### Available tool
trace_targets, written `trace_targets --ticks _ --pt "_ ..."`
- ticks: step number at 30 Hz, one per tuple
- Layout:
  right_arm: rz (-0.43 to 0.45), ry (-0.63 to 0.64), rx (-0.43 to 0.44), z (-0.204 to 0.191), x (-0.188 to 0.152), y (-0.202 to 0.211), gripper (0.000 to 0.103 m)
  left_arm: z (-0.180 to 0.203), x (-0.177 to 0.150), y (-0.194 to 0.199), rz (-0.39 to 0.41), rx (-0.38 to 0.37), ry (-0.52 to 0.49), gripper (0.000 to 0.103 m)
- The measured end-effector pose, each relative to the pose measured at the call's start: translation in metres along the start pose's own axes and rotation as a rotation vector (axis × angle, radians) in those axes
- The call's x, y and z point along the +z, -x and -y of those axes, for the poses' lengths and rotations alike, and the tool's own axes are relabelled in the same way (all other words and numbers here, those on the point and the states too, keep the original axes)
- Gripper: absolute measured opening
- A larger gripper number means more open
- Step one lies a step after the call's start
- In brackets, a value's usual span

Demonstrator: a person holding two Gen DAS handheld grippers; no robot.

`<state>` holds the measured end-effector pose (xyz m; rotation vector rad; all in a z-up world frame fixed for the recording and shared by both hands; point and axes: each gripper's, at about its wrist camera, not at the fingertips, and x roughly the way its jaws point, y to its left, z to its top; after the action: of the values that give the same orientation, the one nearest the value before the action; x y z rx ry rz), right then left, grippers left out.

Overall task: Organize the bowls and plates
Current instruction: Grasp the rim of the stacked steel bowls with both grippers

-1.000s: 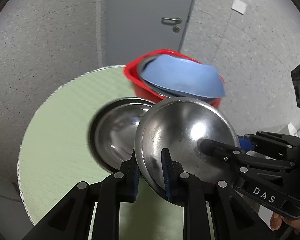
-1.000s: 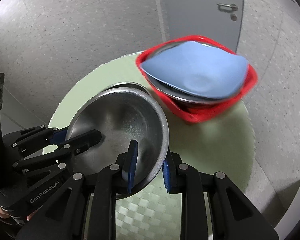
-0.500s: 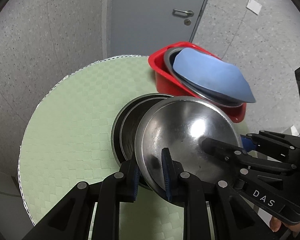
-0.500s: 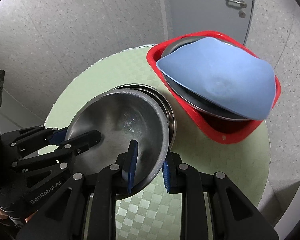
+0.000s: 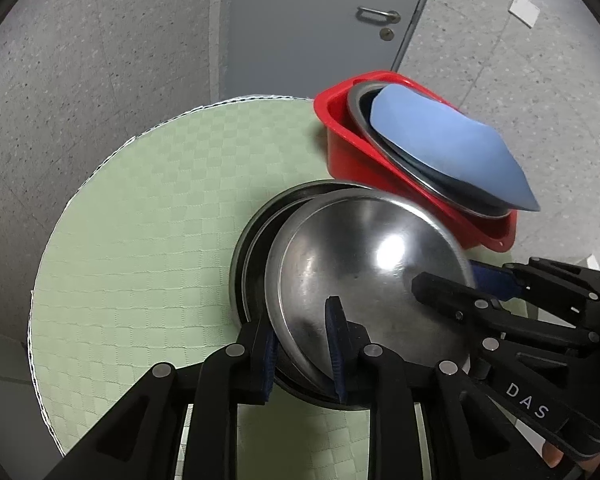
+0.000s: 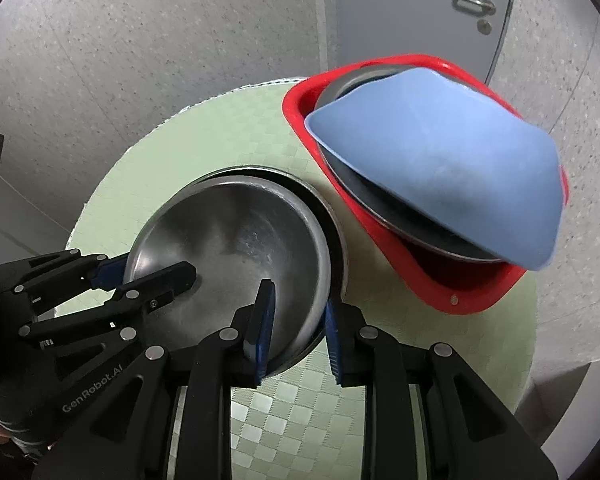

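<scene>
The underside of the shiny round steel bowl [image 5: 364,280] I carry is hidden, so I cannot tell whether it already touches the stack of steel bowls [image 5: 256,248] beneath it or hangs just above. Of that stack only a dark crescent of rims shows on the left and far side. The steel dish [image 6: 400,220] inside the red plastic basin [image 5: 344,140] is mostly covered by the tilted pale blue plate [image 6: 440,160] leaning over it, and the basin's floor is out of sight.

The round table with the pale green checked mat [image 5: 148,248] has open mat to the left of the stack, out to its white stitched edge. On the right there is little room: the red basin sits just beside the stack at the far right, and its far corner overhangs the table's edge. Beyond lies speckled grey floor and a grey door [image 5: 312,20].

My left gripper [image 5: 300,340] is closed down to a narrow gap on the near-left rim of the top bowl, one blue pad inside and one outside. My right gripper [image 6: 296,328] pinches the opposite rim the same way, one finger inside the bowl and the other outside, beside the stack's rims. The bowl sits slightly tilted between them, over the stack near the table's middle.
</scene>
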<state>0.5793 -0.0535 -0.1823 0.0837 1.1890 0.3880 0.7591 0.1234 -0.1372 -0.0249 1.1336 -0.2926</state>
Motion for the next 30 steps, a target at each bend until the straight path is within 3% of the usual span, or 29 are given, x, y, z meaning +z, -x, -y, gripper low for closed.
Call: trace_targets --ticks 13,15,24,25,26,28,30 --pt "0.0 -0.016 0.031 -0.003 0.0 0.005 0.034 0.006 -0.002 -0.005 -0.015 0.0 -0.01 0.03" --pt "0.007 -0.016 0.014 -0.003 0.0 0.008 0.04 0.006 -0.002 -0.002 -0.009 0.0 -0.008 0.031" --pt "0.025 -0.074 0.015 0.01 -0.008 0.017 0.049 0.011 -0.006 0.009 0.013 -0.025 -0.004 0.044" --pt "0.032 -0.082 0.019 0.011 -0.009 0.019 0.05 0.011 -0.007 0.013 0.021 -0.038 -0.003 0.048" --pt "0.038 -0.092 0.021 0.013 -0.011 0.021 0.051 0.011 -0.009 0.017 0.034 -0.035 0.0 0.061" --pt "0.05 -0.117 0.03 0.017 -0.014 0.024 0.056 0.01 -0.012 0.026 0.069 0.006 0.005 0.074" --pt "0.054 -0.142 0.046 0.02 -0.017 0.023 0.057 0.006 -0.014 0.031 0.09 0.005 0.01 0.074"
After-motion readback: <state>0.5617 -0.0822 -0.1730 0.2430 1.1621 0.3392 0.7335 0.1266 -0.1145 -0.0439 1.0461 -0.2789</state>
